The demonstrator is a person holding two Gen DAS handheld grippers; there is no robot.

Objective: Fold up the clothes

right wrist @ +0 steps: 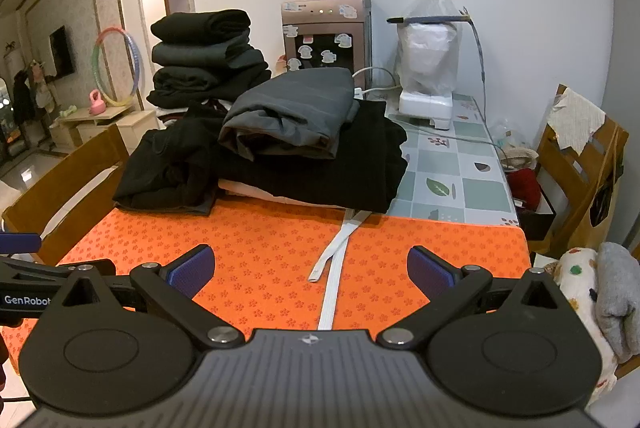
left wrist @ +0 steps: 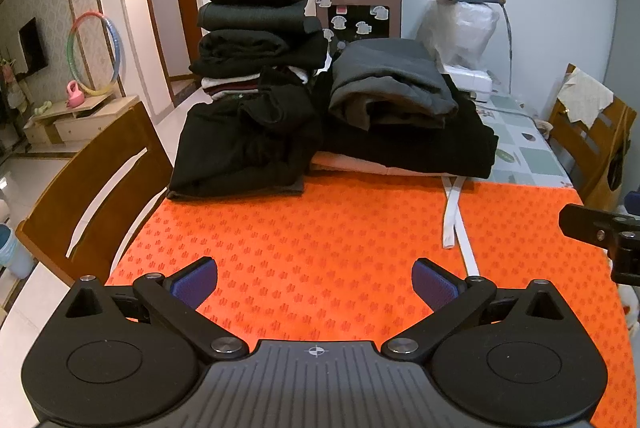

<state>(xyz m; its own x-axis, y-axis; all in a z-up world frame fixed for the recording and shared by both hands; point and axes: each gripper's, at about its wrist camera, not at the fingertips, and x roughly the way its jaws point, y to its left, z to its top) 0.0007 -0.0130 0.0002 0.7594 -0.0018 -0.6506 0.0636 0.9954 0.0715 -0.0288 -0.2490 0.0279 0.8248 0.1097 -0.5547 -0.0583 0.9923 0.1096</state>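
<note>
While folded, the dark clothes (left wrist: 256, 40) sit stacked ahead of both tongs at the desk's (left wrist: 304, 244) far end, a grey garment (right wrist: 288, 116) topping the black pile beside them. White straps (right wrist: 334, 268) trail toward the right tongs (right wrist: 311, 268). Left tongs (left wrist: 315, 280) and right tongs hover level, spread, holding nothing.

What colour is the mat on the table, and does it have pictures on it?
The mat is bright orange with tiny flowers, clearest in the right wrist view.
</note>
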